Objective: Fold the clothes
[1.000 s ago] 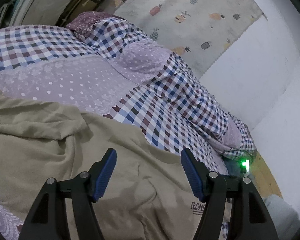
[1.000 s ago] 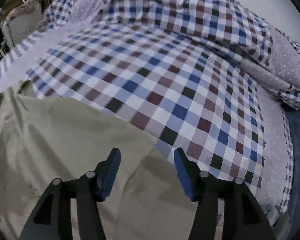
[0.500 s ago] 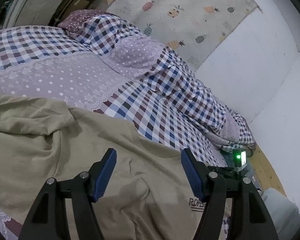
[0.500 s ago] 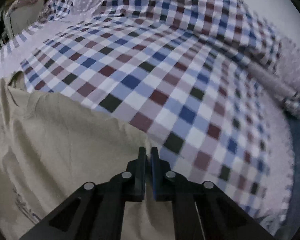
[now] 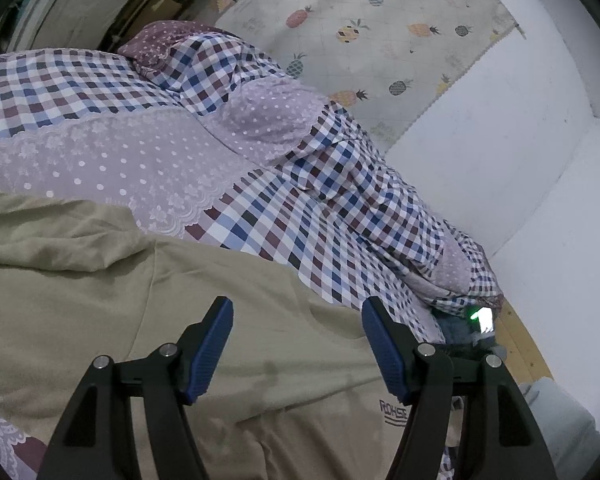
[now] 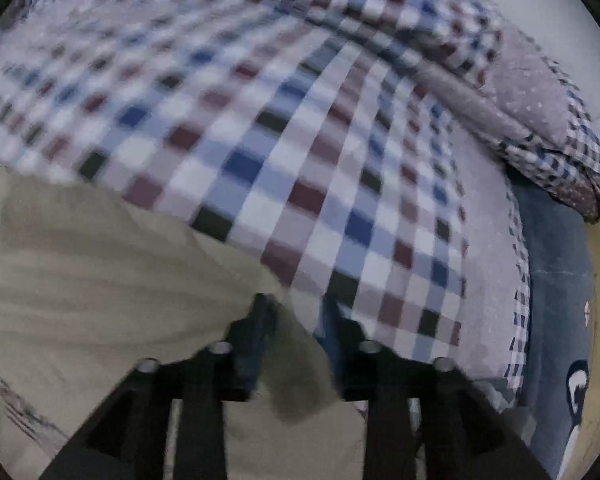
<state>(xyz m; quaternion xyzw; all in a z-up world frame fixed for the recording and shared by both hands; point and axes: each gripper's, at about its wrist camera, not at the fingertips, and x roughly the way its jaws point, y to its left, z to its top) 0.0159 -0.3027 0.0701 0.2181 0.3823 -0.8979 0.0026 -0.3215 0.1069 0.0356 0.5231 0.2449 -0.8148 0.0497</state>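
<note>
One khaki shirt (image 5: pixel 100 300) lies spread on the bed (image 5: pixel 300 240), over its near edge, on the checked cover. Soft, light and limp, it will sag and crease, so I would pinch it at a hem or corner, not mid-panel. Two claws hover over it. The left claw (image 5: pixel 296 344) stands wide, holding nothing. The right claw (image 6: pixel 296 320), blurred, has just been opening and is partly parted; a raised fold of the shirt sits between its jaws, seemingly unpinched. One blue garment (image 6: pixel 556 280) lies at the bed's right edge.

Beige garment (image 5: pixel 228 344), checked bedcover (image 5: pixel 316 236) — blue, maroon, white — pineapple-print mat (image 5: pixel 372 40)
</note>
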